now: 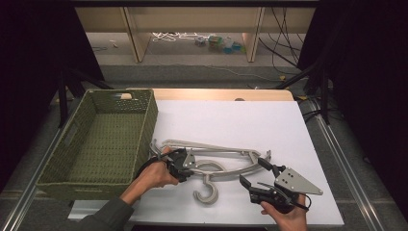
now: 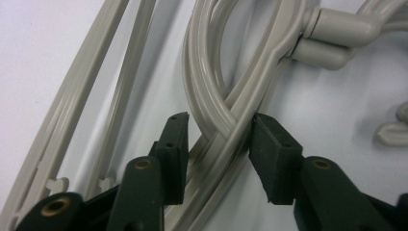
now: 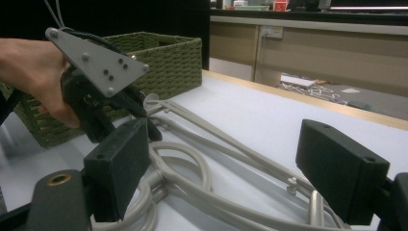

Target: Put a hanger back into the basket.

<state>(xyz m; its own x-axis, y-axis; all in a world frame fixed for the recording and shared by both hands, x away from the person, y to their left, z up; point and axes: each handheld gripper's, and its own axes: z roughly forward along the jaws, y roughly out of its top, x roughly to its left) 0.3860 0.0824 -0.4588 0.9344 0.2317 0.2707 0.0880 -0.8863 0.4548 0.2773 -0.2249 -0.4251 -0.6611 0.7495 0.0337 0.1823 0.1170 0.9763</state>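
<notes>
White table [image 1: 269, 125] underfoot of everything, seen near to far. Nearest, right gripper [image 1: 254, 174] spread wide, poised beside grey hangers' [image 1: 216, 161] right end, gripping nothing. Further in, left gripper [image 1: 188, 161] part open, jaws straddling crossed hanger arms near the hooks. Beyond, left, green woven basket [image 1: 144, 120].

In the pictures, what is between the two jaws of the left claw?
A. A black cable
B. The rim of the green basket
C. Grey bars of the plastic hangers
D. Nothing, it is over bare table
C. In the left gripper view the open left claw has its jaws on either side of crossing grey bars of the hangers, not yet squeezing them.
</notes>
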